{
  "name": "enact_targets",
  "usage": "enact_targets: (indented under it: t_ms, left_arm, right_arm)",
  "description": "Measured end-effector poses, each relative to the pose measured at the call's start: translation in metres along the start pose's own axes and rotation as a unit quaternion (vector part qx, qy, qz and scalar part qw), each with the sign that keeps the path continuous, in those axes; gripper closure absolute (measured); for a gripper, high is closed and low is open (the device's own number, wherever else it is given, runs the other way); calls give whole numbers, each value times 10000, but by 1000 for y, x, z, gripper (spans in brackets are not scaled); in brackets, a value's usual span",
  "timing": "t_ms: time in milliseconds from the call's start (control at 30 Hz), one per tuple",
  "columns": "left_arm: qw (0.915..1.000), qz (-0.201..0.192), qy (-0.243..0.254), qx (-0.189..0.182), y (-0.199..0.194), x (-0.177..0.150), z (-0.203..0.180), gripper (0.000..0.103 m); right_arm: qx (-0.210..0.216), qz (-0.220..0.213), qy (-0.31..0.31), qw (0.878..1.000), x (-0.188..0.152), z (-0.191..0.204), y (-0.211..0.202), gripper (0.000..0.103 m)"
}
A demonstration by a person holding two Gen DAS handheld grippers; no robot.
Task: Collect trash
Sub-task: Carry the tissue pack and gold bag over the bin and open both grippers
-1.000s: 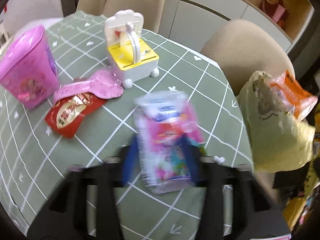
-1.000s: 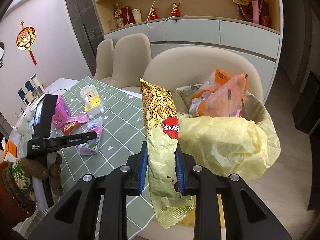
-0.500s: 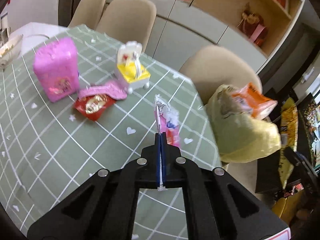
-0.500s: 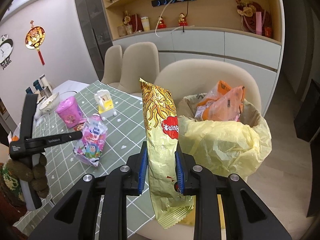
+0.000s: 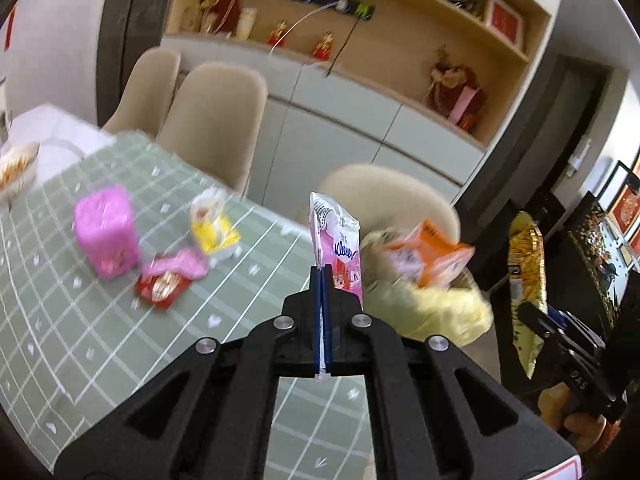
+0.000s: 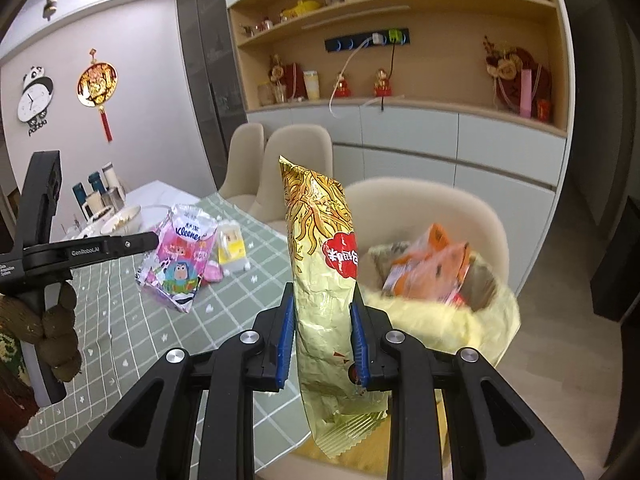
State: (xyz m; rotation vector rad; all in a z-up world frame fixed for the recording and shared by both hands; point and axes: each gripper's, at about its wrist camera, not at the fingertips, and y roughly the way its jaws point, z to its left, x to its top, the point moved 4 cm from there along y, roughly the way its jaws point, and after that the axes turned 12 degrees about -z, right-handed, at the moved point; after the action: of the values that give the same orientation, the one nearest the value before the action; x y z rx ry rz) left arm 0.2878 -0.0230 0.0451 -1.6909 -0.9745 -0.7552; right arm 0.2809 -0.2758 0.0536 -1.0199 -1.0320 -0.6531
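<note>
My left gripper (image 5: pixel 322 276) is shut on a pink Kleenex tissue pack (image 5: pixel 338 246) and holds it in the air above the table's right edge; the pack also shows in the right wrist view (image 6: pixel 180 258). My right gripper (image 6: pixel 322 308) is shut on a gold noodle snack bag (image 6: pixel 322 248), held upright beside the yellow trash bag (image 6: pixel 452 324). The trash bag (image 5: pixel 428 304) sits on a beige chair and holds orange wrappers (image 5: pixel 430 258). A red wrapper (image 5: pixel 160 286) lies on the green checked tablecloth (image 5: pixel 80 340).
On the table stand a pink toy case (image 5: pixel 106 230), a yellow and white toy (image 5: pixel 214 228) and a pink lid (image 5: pixel 178 268). Beige chairs (image 5: pixel 212 124) line the far side. A bowl (image 5: pixel 16 168) sits at the far left. Cabinets and shelves stand behind.
My left gripper has lifted the tissue pack higher and carried it right, toward the trash bag. My right gripper has risen a little with the gold bag.
</note>
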Motion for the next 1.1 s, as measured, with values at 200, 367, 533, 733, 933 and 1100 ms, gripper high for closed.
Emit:
enact_targets:
  t_ms: [200, 367, 533, 733, 933, 1100]
  left_arm:
    - [9986, -359, 120, -365, 11, 37, -53, 102]
    - [9978, -194, 27, -633, 48, 41, -87, 102]
    - [9962, 99, -71, -862, 98, 31, -118, 102]
    - [9931, 582, -76, -1014, 156, 7, -146, 102]
    - [9848, 1450, -7, -956, 222, -38, -155, 102]
    - [9788, 1858, 462, -725, 255, -70, -167, 102]
  right_arm:
    - [-75, -261, -41, 9996, 32, -39, -4, 78]
    - [-166, -405, -31, 9990, 41, -78, -2, 78]
    - [-306, -449, 46, 9985, 41, -121, 5, 78]
    - [-479, -452, 336, 9973, 33, -171, 14, 78]
    - [-454, -166, 655, 9967, 18, -201, 42, 78]
    - [-291, 82, 617, 9976, 9, -204, 69, 78]
